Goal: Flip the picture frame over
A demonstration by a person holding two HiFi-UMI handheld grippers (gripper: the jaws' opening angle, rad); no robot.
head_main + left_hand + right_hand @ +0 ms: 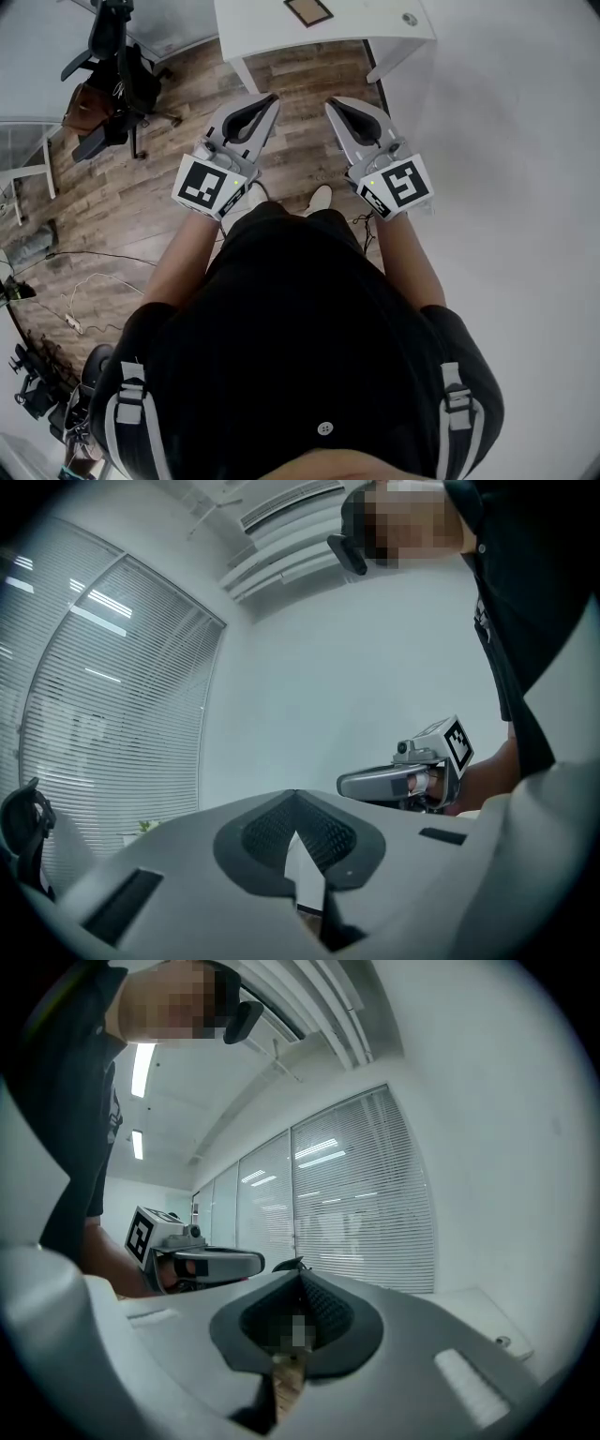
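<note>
Left gripper: the left gripper [272, 97] was held level in front of the person, its jaws pressed together at the tips with nothing between them.
Right gripper: the right gripper [330, 101] was level beside it, jaws likewise closed and empty; the two tips were near each other but apart.
Picture frame: the picture frame [307, 11] lay flat on the white table [375, 28], set back from the near edge and cut off by the top of the head view.
Table edge: the near edge ran just ahead of both tips, with a strip of wooden floor [300, 141] showing between.
Right side: a pale wall [506, 141] stood close alongside the right gripper.
Left side: the floor was open, with an office chair [112, 56] well apart and cables [84, 281] trailing farther back.
Small item: a small round object [410, 19] sat near the table's right corner, apart from the frame.
</note>
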